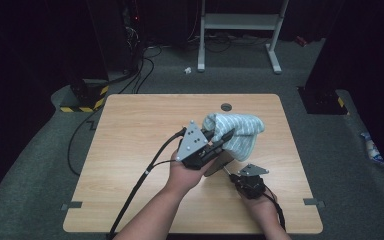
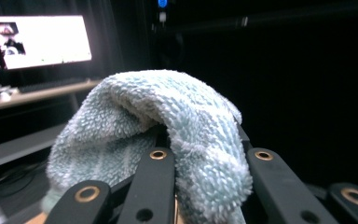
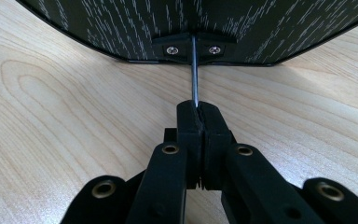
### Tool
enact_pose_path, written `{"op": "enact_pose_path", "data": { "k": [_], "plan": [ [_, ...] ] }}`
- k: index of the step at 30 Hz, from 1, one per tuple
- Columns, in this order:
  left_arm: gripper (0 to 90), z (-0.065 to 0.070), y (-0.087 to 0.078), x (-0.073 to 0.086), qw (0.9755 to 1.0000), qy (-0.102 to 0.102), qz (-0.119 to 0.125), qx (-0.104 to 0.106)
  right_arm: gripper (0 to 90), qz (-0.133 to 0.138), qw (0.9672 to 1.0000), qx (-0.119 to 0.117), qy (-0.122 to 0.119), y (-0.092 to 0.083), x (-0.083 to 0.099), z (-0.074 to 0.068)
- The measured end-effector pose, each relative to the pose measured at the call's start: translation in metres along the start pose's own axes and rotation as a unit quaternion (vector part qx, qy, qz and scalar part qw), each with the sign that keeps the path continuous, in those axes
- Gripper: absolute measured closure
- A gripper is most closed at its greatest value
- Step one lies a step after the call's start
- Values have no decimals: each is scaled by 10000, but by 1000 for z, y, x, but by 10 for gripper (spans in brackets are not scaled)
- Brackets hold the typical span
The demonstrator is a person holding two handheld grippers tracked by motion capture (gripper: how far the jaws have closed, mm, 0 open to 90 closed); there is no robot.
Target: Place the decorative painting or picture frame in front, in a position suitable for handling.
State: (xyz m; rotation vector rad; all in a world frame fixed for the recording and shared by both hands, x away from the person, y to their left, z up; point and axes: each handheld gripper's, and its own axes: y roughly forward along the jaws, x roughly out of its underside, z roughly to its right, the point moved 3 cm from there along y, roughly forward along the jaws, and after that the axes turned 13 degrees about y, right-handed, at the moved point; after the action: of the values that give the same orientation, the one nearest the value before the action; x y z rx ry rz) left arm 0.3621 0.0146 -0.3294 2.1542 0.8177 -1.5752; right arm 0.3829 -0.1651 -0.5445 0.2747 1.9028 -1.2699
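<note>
While raised above the pale wooden table (image 1: 130, 130), fluffy pale-blue striped terry towel (image 1: 237, 131) bunched, clamped in left gripper (image 1: 219, 142); right gripper (image 3: 199, 108) pinched tight on thin metal rod (image 3: 194, 70).

Table (image 1: 130, 130) evenly lit from above, surroundings dark, glaring monitor (image 2: 42, 39), soft low-resolution blur throughout

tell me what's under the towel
The pale blue towel is draped over a dark panel, hiding its upper part. The right tool is shut on the panel's thin metal rod; the left tool grips the towel.
</note>
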Motion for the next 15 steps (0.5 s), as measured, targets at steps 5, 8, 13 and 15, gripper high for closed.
{"op": "enact_pose_path", "data": {
  "k": [5,8,13,15],
  "plan": [
    [787,4,0,13,9986,162,-511,-44,884,-5,10000,0,-7,0,0,0],
    [788,6,-6,23,9973,233,-694,-20,885,-8,10000,12,-33,0,0,-1],
    [789,9,-18,38,9960,298,-836,-52,885,5,10000,40,-88,0,0,-1],
    [789,10,-24,43,9959,319,-837,-77,885,3,10000,36,-76,0,0,-1]
  ]
}}
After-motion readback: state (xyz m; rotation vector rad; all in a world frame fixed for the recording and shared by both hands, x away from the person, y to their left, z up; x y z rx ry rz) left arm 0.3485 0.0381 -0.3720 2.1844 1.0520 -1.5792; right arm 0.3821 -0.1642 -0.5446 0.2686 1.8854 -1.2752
